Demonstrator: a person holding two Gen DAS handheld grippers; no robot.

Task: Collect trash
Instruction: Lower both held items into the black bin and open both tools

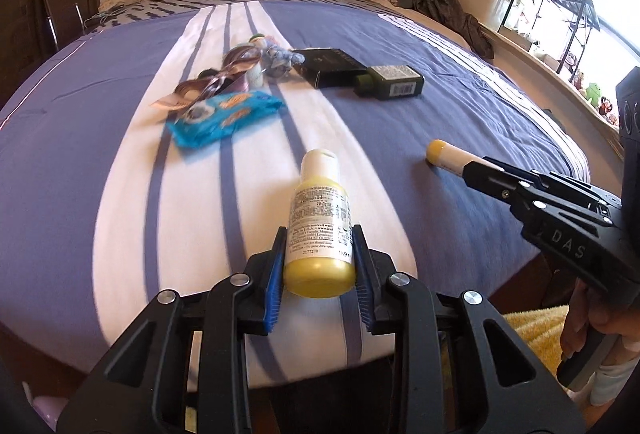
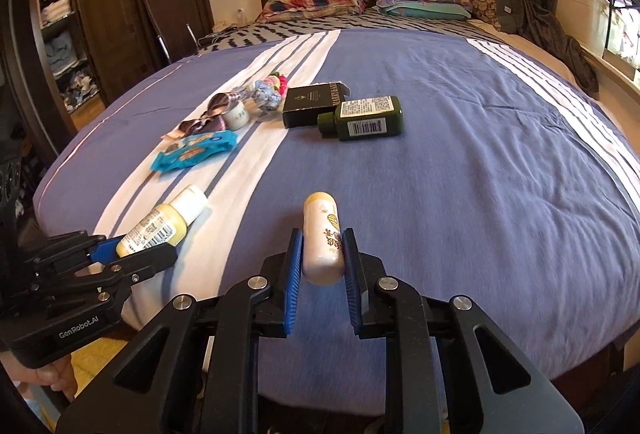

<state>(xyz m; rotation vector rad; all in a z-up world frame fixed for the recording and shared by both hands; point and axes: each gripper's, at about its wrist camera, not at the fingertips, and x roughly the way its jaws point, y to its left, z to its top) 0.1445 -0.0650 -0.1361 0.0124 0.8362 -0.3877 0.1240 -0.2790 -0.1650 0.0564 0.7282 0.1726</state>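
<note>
The left claw [image 1: 320, 254] is closed on a small yellow bottle [image 1: 318, 222], its blue pads pressed against both sides of the bottle's lower body, the white cap pointing away from the claw over the bed [image 1: 100, 153]. The right claw [image 2: 322, 266] is pinched on a slim cream tube [image 2: 322, 234], gripped near its base with the rounded yellow end sticking out ahead of the fingers. Whether either item is lifted clear of the blue and white striped cover is hard to judge from these angles.

Ahead of the left claw and a little to its left lies a blue snack wrapper [image 1: 226, 117], with a crumpled ribbon [image 1: 224, 73] just beyond it. Farther ahead of both claws, a black box [image 2: 310, 105] lies touching a dark green bottle [image 2: 366, 117] on its side. A small white jar [image 2: 237, 115] sits between the ribbon and the box, beside a bundle of small fabric bits [image 2: 266, 91] that are too blurred to identify.
</note>
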